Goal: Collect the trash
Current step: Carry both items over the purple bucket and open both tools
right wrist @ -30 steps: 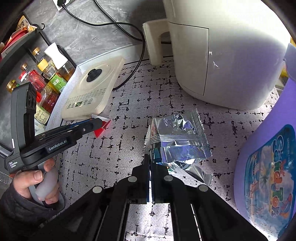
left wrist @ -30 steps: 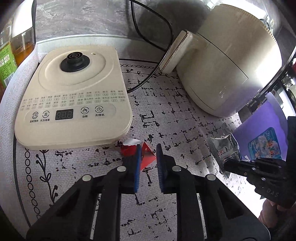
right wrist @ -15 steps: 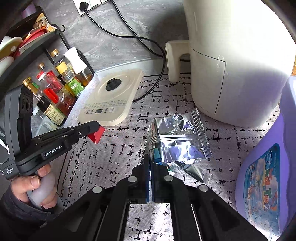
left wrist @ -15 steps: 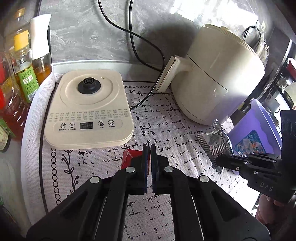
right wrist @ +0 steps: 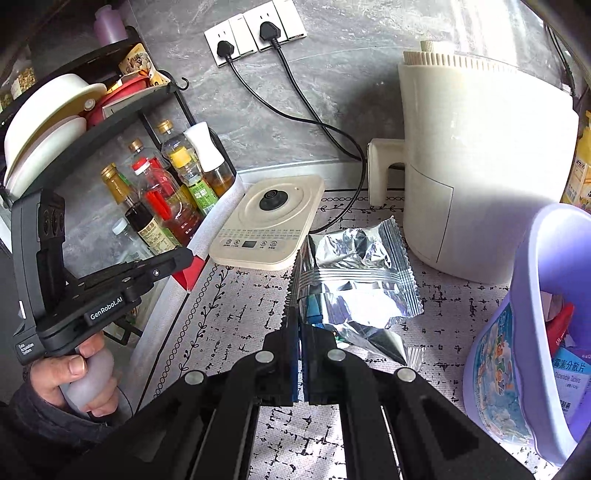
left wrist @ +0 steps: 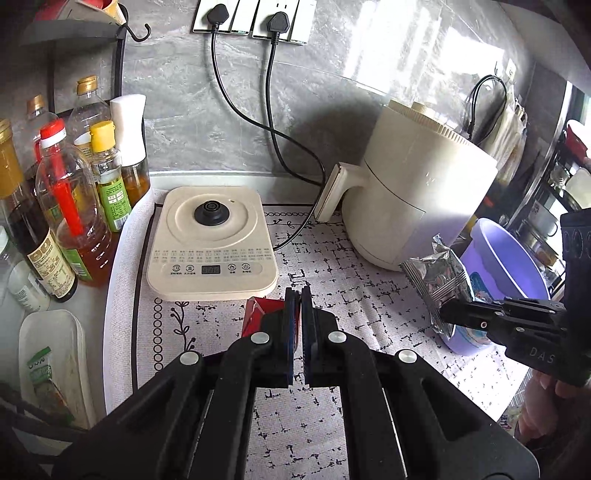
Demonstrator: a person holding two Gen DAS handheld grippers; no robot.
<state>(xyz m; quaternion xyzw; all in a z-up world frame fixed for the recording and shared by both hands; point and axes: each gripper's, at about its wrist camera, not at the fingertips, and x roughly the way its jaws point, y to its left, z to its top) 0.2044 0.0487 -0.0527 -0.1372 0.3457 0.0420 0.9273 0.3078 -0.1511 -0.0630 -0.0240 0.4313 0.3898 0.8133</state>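
My left gripper (left wrist: 298, 295) is shut on a red paper wrapper (left wrist: 260, 314), lifted above the patterned mat (left wrist: 351, 280). From the right wrist view the same gripper (right wrist: 186, 254) shows the red wrapper (right wrist: 190, 275) hanging at its tip. A silver foil snack bag (right wrist: 354, 277) is pinched by its serrated edge in my right gripper (right wrist: 299, 328), also clear of the mat. The left wrist view shows that foil bag (left wrist: 437, 277) in front of a purple bin (left wrist: 506, 258). The purple bin (right wrist: 532, 295) holds some trash.
A cream kettle base (left wrist: 212, 240) lies on the mat, a cream air fryer (left wrist: 417, 206) behind it, both with black cords to wall sockets (left wrist: 255, 16). Several oil and sauce bottles (left wrist: 70, 206) stand left under a black rack (right wrist: 92, 107). A white tray (left wrist: 51, 365) sits near left.
Both grippers have risen and pulled back from the mat, carrying the red wrapper and the foil bag. The left jaws went from apart around the wrapper to shut on it.
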